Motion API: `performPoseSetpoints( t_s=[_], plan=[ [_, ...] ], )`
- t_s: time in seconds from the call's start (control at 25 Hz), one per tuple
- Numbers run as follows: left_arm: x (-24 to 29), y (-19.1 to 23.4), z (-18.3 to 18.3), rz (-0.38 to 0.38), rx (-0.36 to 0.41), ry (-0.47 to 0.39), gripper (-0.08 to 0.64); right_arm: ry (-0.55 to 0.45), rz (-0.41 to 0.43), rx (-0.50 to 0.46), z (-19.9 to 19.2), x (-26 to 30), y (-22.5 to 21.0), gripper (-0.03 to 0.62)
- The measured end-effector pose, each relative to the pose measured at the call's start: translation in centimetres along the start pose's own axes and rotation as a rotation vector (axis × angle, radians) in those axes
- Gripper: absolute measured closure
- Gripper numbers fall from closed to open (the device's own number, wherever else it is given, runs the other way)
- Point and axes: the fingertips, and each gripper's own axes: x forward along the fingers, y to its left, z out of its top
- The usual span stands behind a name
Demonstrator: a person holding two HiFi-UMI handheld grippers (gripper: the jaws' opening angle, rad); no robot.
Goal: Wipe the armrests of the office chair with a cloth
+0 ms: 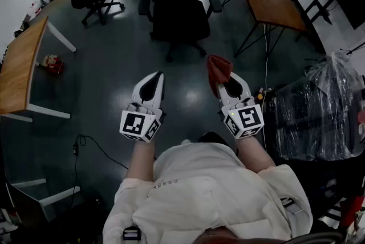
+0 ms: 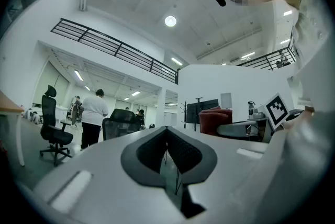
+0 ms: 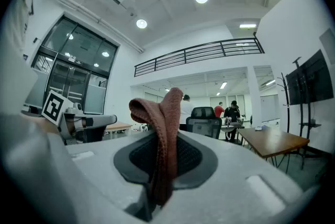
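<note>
Your right tool (image 1: 222,85) clamps the cloth (image 1: 218,69), bunched upright; your left tool (image 1: 155,78) is closed, empty. The office chair (image 1: 179,17) stands well ahead on the floor (image 1: 114,60): step in, then drag the cloth flat along each armrest (image 1: 214,2).

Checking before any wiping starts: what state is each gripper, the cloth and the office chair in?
Left gripper: jaws together, holding nothing.
Right gripper: shut on the cloth.
Cloth: pinched between the right jaws, bunched end sticking out past the tips.
Office chair: upright, ahead of both grippers and apart from them.
Armrests: not yet touched by the cloth.
</note>
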Motion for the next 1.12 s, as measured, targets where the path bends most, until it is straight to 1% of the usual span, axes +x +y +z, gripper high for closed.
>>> performPoseSetpoints(
  t_s=[0.12, 0.36, 0.48, 0.68, 0.8, 0.96, 1.12],
  plan=[
    [0.3, 0.0, 0.7, 0.006, 0.004, 0.001, 0.551, 0.001, 0.000, 0.015, -0.3, 0.4, -0.3, 0.551],
    [0.3, 0.3, 0.0, 0.008, 0.007, 0.007, 0.551, 0.007, -0.003, 0.008, -0.6, 0.6, -0.3, 0.551],
    [0.3, 0.4, -0.2, 0.006, 0.006, 0.013, 0.551, 0.005, -0.017, 0.011, -0.8, 0.8, -0.6, 0.551],
    [-0.3, 0.8, -0.6, 0.020, -0.006, 0.014, 0.551, 0.011, -0.038, 0.058, -1.6, 1.3, -1.3, 0.551],
    [-0.4, 1.2, -0.6, 0.023, -0.009, 0.011, 0.551, 0.013, -0.038, 0.064, -2.2, 1.9, -1.5, 0.551],
    [0.6, 2.6, -1.5, 0.041, -0.023, 0.023, 0.551, 0.044, -0.020, 0.083, -3.6, 3.6, -2.2, 0.551],
    [2.3, 5.1, -2.8, 0.068, -0.027, 0.037, 0.551, 0.062, 0.008, 0.090, -4.8, 7.1, -3.0, 0.551]
  ],
)
